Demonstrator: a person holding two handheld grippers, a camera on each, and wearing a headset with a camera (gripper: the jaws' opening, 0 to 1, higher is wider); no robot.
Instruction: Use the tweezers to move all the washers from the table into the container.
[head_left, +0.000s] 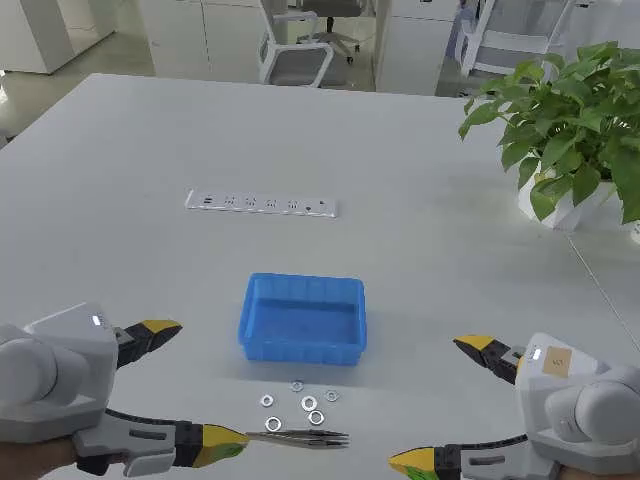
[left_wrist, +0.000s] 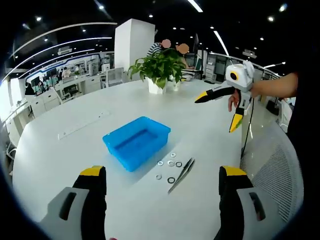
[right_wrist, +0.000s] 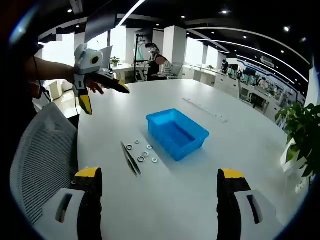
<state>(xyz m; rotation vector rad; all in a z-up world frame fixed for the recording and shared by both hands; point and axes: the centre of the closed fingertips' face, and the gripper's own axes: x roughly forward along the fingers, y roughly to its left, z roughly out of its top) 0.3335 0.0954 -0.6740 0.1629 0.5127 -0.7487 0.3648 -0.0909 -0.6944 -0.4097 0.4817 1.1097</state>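
Both grippers were held low at the near edge of the table. The left gripper and the right gripper each had their jaws spread wide and gripped nothing. They flanked the work area and left the middle unobstructed, which I judged to be a ready stance before the tool was picked up. The tweezers lay flat on the table, nearest the person and just beside the washers. In the head view their handle end sat close to the lower jaw tip of the left gripper. The left gripper view showed them ahead of the jaws and apart from them. The container, a shallow blue rectangular bin, stood just beyond the washers and looked empty. That placement probably kept each carry short. I counted six washers, all on the table between tweezers and container and none yet in the bin, so the task had not started. They appeared as small, thin, silvery rings lying flat in a loose cluster, separate from one another as far as I could tell. Being so flat, they would likely need to be pinched at the rim or through the hole, and could slip. A white power strip lay well beyond the container, and a potted plant stood at the far right, both clear of the work.
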